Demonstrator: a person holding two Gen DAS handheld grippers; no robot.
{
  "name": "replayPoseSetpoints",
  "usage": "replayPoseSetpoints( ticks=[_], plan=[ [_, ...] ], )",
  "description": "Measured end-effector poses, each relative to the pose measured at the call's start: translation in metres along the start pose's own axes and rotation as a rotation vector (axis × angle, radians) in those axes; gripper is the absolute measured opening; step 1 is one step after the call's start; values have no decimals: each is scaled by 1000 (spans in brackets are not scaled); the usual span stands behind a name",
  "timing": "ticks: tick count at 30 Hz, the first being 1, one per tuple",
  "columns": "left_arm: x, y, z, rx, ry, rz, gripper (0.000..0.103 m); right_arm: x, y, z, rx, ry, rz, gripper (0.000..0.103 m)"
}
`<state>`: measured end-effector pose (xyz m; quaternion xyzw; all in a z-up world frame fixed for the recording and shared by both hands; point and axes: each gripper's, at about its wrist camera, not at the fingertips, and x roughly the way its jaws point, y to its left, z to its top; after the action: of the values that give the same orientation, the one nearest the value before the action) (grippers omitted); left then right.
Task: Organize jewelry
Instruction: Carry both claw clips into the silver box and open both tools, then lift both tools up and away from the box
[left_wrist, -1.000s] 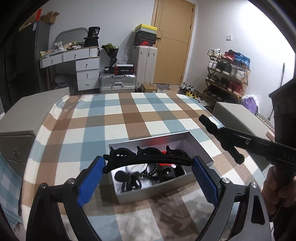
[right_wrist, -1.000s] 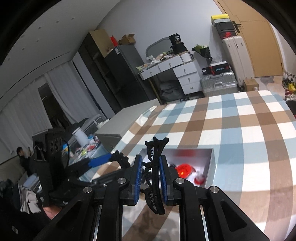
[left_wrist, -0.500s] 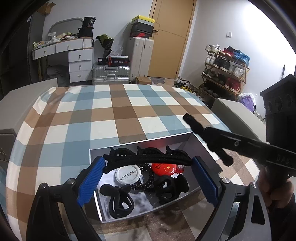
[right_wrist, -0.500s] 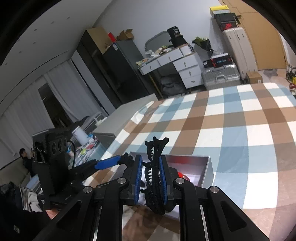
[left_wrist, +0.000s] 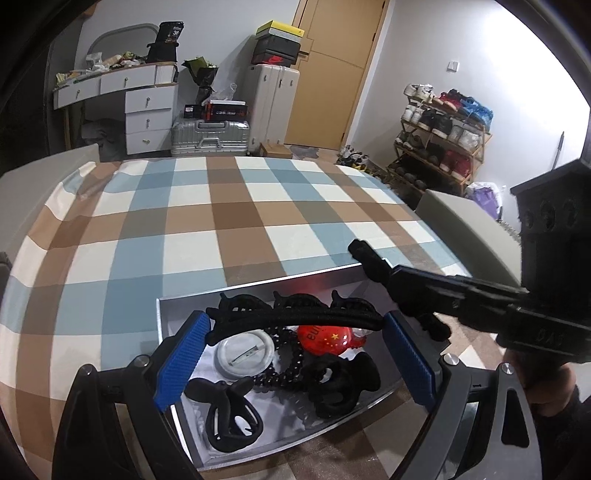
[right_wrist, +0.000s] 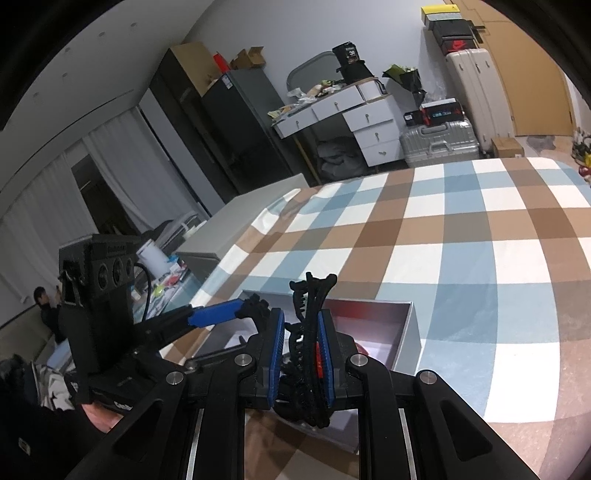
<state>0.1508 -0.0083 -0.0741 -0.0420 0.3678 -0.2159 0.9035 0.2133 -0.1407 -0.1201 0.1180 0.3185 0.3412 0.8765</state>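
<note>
Left gripper (left_wrist: 295, 363): jaws spread wide, the blue pads (left_wrist: 181, 360) pressing on the two ends of a long black hair clip (left_wrist: 295, 315) that spans the gap between them.
Right gripper (right_wrist: 302, 363): jaws drawn close together, nipping the same black hair clip across its thin side — its toothed edge sticks up past the fingertips.
Hair clip: held by both grippers at once, hanging over the open box, above the things inside it.
Box (left_wrist: 162, 325): a shallow grey box with a pale lining, directly below and beyond the left fingers; in the right wrist view its far corner shows just past the right fingertips.
In the box: a round white disc (left_wrist: 245, 356) under the left finger's side, a red badge with yellow stars (left_wrist: 325, 338) nearer the right finger, a black beaded coil (left_wrist: 284, 373) between them, and two black claw clips (left_wrist: 231, 417) lying closest to the gripper's base.
Table (left_wrist: 147, 240): covered with a blue, brown and white checked cloth, stretching away ahead of both pairs of fingers.
Hand (left_wrist: 550, 387): wrapped round the right gripper's handle — seen at the right edge of the left wrist view.
</note>
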Motion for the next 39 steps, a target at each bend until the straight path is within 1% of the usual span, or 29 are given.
replayPoseSetpoints(
  ticks=[8,11,13,15,17,22,25,28,30,33,37,39],
  plan=[
    [4,1,0,17,7,-39,92,5,-1,-3,0,21,-7,18],
    [8,0,0,22,39,-82,92,6,0,-2,-2,23,-12,18],
    [12,0,1,19,60,-95,92,7,-1,-2,4,18,-31,20],
    [12,0,1,19,71,-84,92,6,-4,-2,28,12,-19,20],
    [10,0,0,16,68,-72,92,3,-5,-1,41,0,-28,20],
    [-2,0,-1,14,49,-43,92,-5,3,0,15,-19,-41,21],
    [-10,2,-2,10,19,-29,92,-10,6,0,12,-43,-56,27],
    [-14,3,-1,5,0,-11,92,-15,12,-1,-1,-63,-67,28],
    [-19,4,0,1,-21,5,92,-17,15,-2,-9,-71,-78,33],
    [-33,3,0,12,-82,53,92,-23,22,-4,-22,-98,-87,34],
    [-50,-3,0,44,-161,96,92,-36,33,-5,-50,-152,-109,43],
    [-53,-5,1,54,-178,114,92,-42,40,-5,-66,-175,-114,46]
  ],
)
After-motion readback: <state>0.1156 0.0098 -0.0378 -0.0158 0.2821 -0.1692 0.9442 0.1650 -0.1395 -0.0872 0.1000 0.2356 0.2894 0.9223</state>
